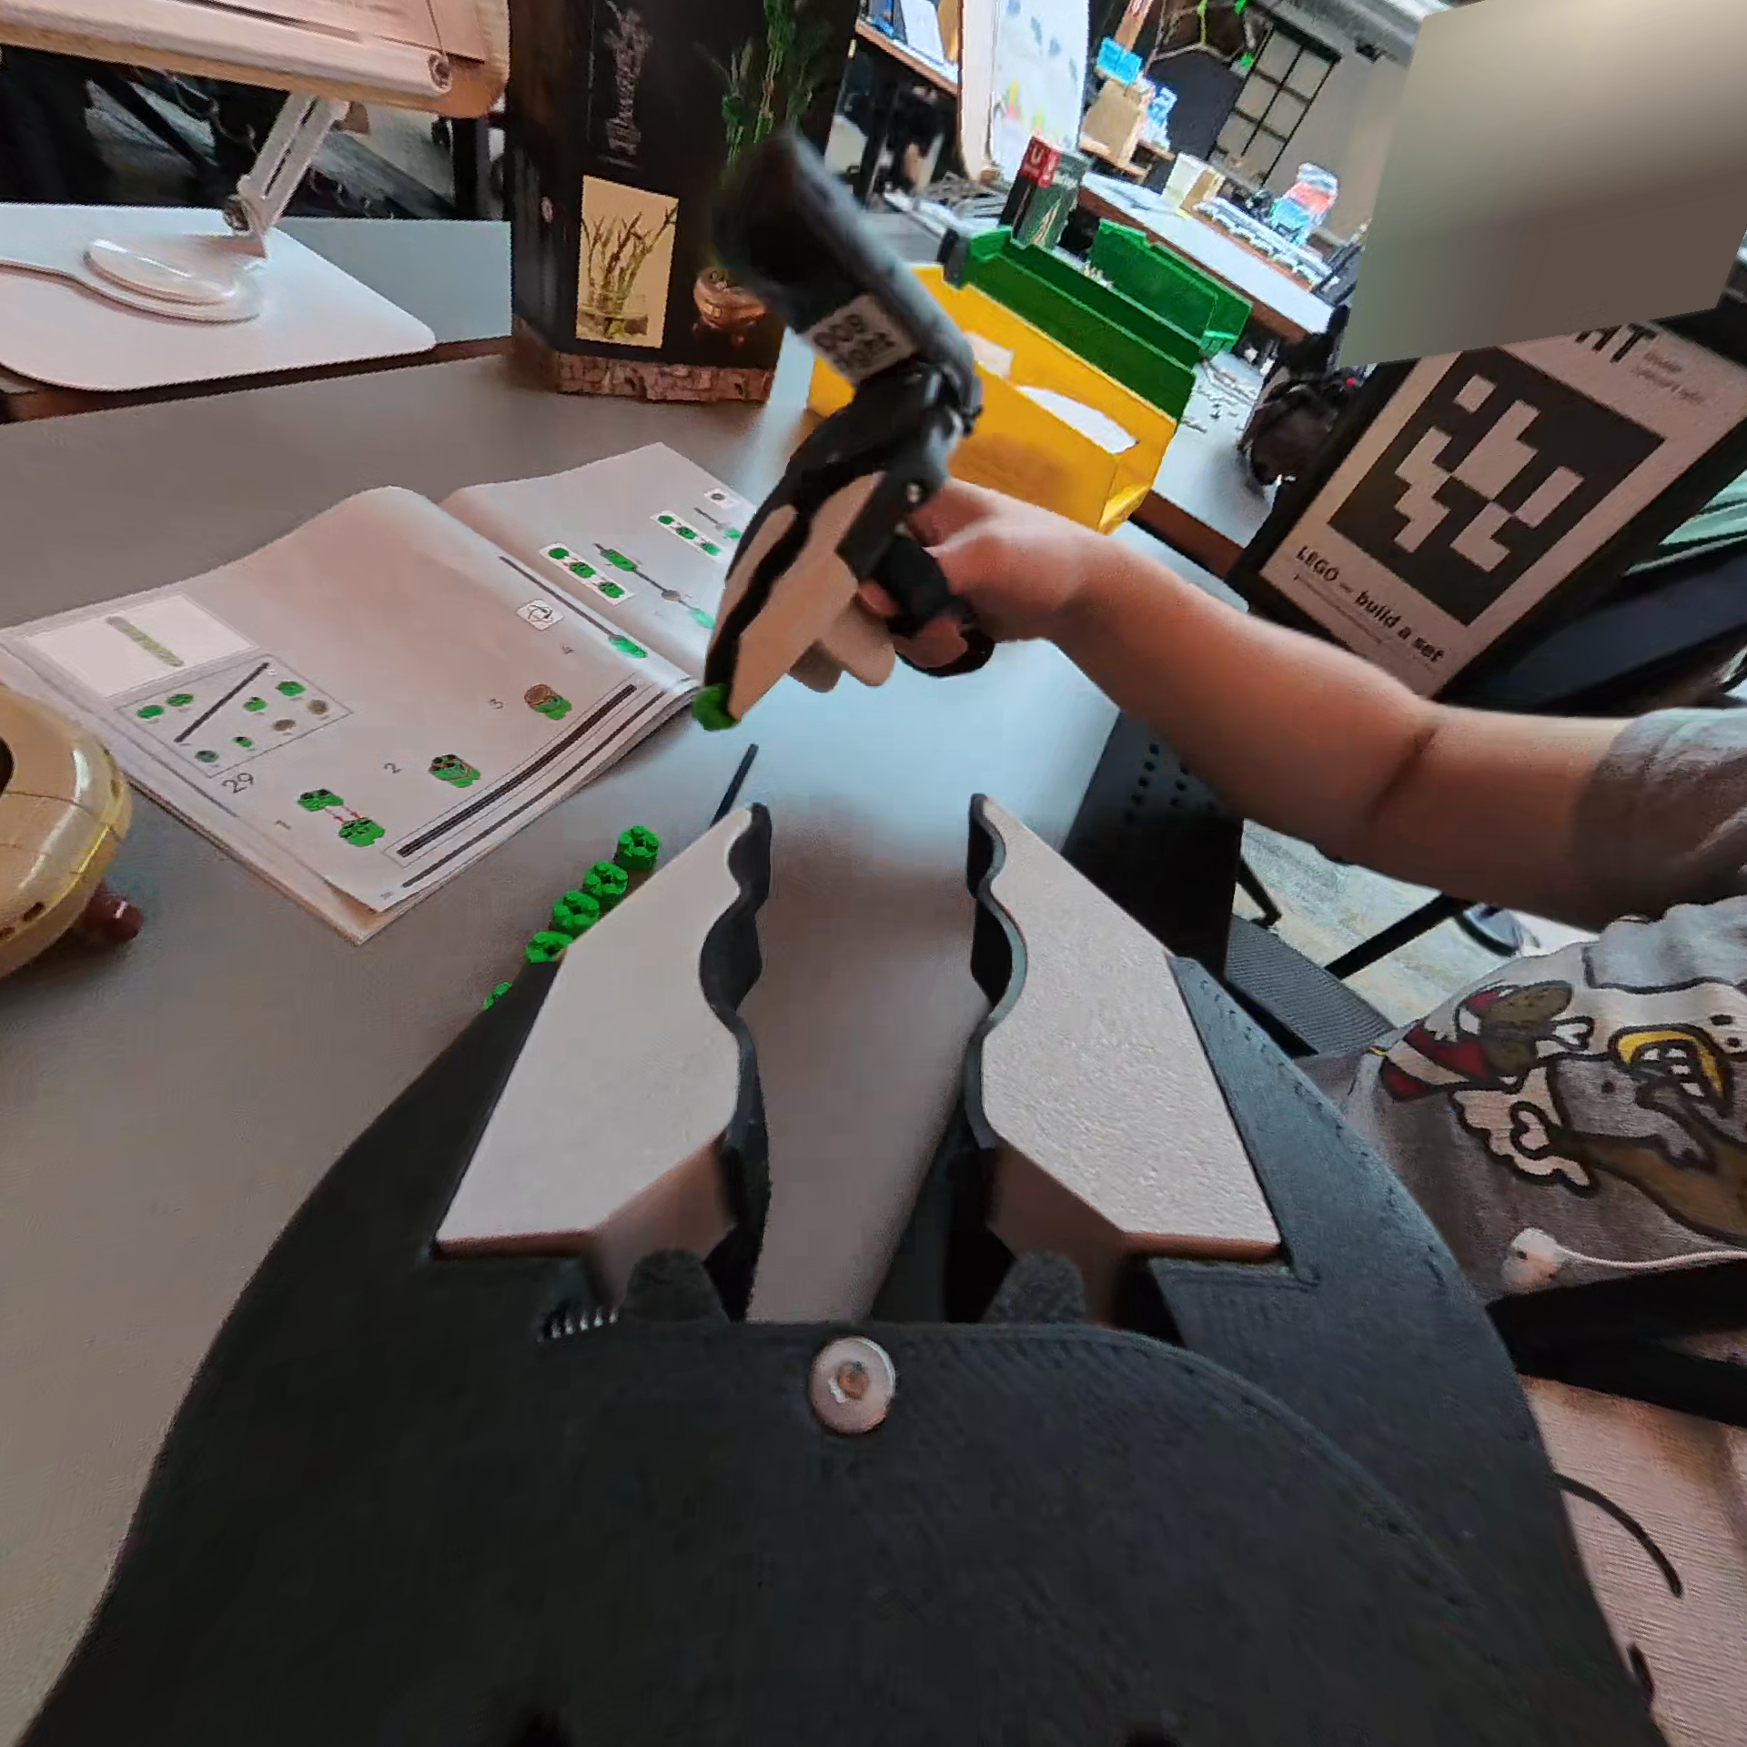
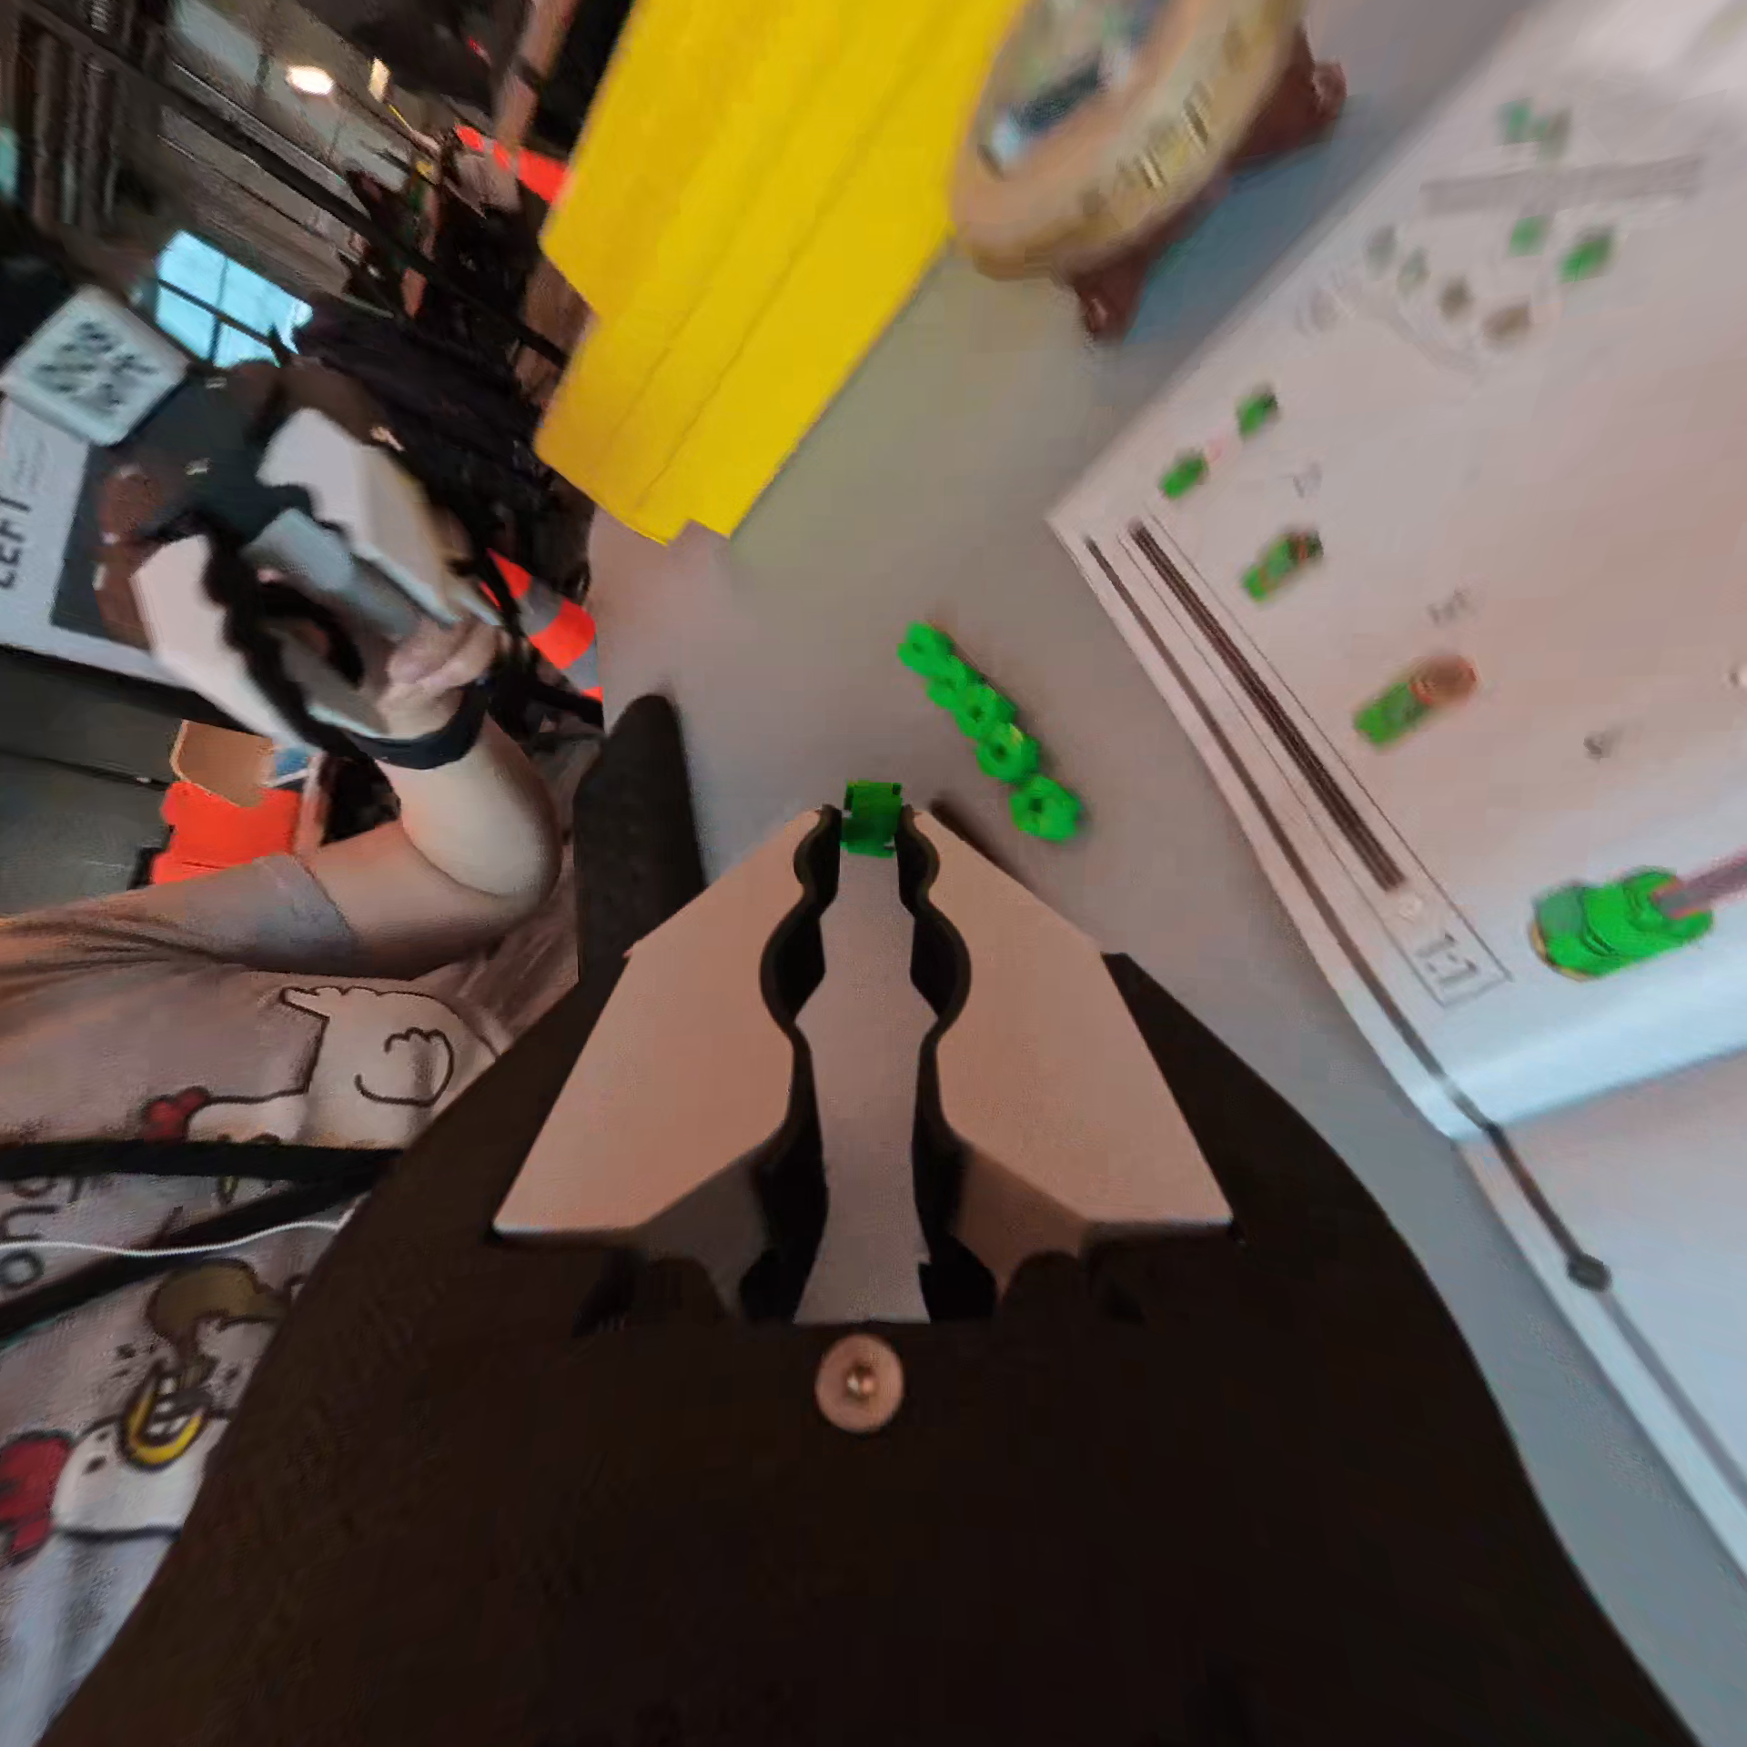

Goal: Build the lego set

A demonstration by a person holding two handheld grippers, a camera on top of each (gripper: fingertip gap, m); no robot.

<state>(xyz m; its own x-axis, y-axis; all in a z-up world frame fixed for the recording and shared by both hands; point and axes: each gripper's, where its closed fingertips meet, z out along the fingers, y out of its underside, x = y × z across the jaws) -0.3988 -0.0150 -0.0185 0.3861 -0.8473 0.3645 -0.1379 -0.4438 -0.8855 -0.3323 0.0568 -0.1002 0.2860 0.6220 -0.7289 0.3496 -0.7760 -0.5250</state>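
Note:
My right gripper is shut on a small green round brick and holds it above the grey table; it also shows in the left wrist view with the brick at its tips. My left gripper is open and empty, raised over the table's near edge; it appears farther off in the right wrist view. A row of several green round bricks lies on the table beside the left finger, also in the right wrist view. A thin black rod lies just past my left fingertips.
An open instruction booklet lies left of centre. A tan built bowl on brown feet stands at the left edge. A yellow bin, a green bin and the dark set box stand at the back. A marker board leans at right. One gripper's finger ends stand about 12 cm off the other's. My left tips are about 20 cm from the thin black rod, my right tips only 8 cm.

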